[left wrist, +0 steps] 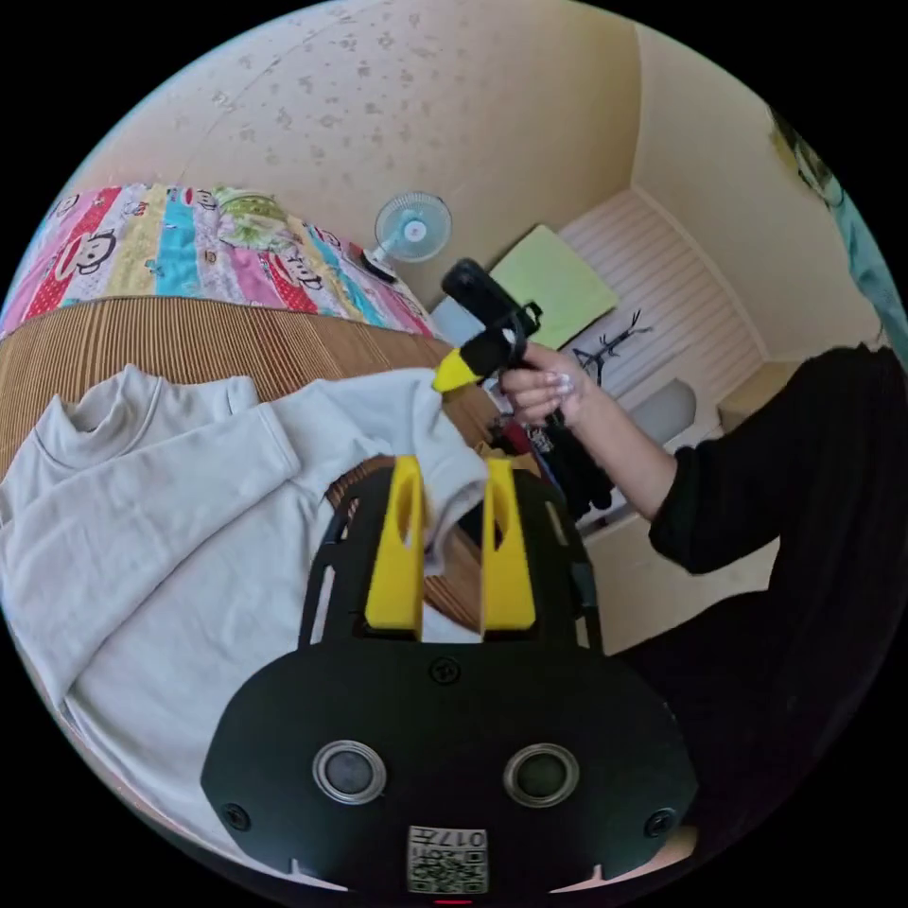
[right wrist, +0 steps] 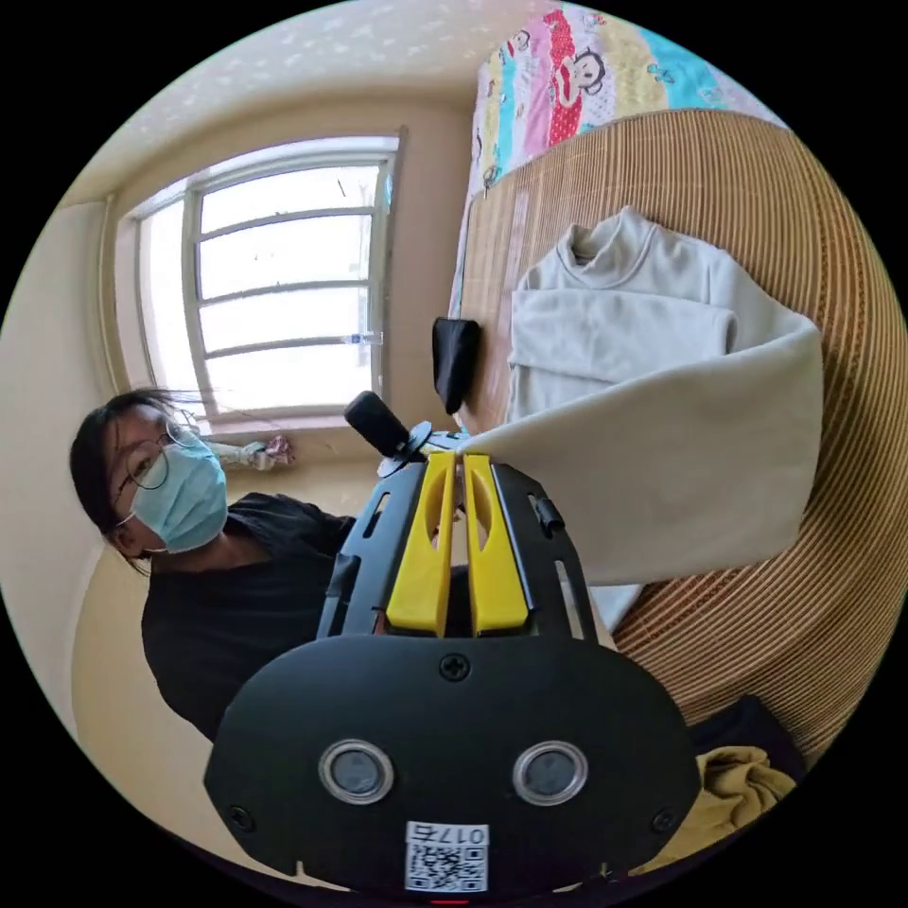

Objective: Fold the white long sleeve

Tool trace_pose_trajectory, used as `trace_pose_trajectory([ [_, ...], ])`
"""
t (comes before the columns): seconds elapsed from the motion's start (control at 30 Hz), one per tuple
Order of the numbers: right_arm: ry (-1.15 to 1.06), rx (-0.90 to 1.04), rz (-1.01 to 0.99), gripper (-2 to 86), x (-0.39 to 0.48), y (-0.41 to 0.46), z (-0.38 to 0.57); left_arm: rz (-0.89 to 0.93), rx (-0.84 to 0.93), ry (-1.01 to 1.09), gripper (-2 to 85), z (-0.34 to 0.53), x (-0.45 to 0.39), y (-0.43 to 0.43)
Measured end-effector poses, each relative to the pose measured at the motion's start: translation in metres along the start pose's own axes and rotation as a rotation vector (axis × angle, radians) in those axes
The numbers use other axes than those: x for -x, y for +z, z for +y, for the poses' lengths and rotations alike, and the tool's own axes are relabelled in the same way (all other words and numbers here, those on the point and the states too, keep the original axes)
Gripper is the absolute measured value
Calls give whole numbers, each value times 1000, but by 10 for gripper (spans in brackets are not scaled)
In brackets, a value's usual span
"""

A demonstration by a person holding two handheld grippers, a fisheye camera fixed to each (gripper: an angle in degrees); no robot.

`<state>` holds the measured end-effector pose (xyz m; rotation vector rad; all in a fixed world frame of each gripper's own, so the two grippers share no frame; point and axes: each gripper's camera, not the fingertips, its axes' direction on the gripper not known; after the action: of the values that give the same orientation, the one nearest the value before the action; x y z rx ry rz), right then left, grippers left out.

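the white long sleeve [left wrist: 170,530] lies on the bed's bamboo mat [right wrist: 757,189]. the left claw [left wrist: 451,473] sits parted around its hem; the right claw [right wrist: 454,463] is clenched on a lifted corner.

Daylight enters through the window [right wrist: 284,284], overexposed to white. Illumination even, shadows soft. Strong fisheye curvature at edges; focus sharp.

Cream walls [left wrist: 530,123], bright barred window [right wrist: 284,274], bed with woven bamboo mat [right wrist: 776,189], cartoon-print quilt [left wrist: 180,246] at its far end, small fan [left wrist: 412,227].
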<state>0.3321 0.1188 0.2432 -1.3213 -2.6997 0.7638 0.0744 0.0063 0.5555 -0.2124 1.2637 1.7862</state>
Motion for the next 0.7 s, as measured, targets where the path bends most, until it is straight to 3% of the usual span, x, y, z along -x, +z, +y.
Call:
trace_pose_trajectory([
  [0.1,-46,-315,-78,8,6,-47,39,95,-85,-1,64,-51,-1,-11],
  [0.17,-10,-590,-1,6,-4,-72,84,205,-91,-5,64,-91,3,-14],
  [0.23,148,-702,128,6,-21,-71,109,390,-97,23,64,-134,10,-33],
  [0.3,228,-761,165,5,-37,-59,126,416,-124,45,64,-149,17,-68],
  [0.37,287,-760,88,5,-63,-35,130,367,-105,13,64,-148,36,-111],
  [0.53,301,-657,-81,6,-111,16,105,-51,54,-310,67,-65,143,-223],
  [0.63,328,-536,-49,6,-128,41,83,-264,120,-559,68,6,220,-243],
  [0.7,349,-500,3,6,-131,48,75,-270,103,-609,57,33,247,-245],
])
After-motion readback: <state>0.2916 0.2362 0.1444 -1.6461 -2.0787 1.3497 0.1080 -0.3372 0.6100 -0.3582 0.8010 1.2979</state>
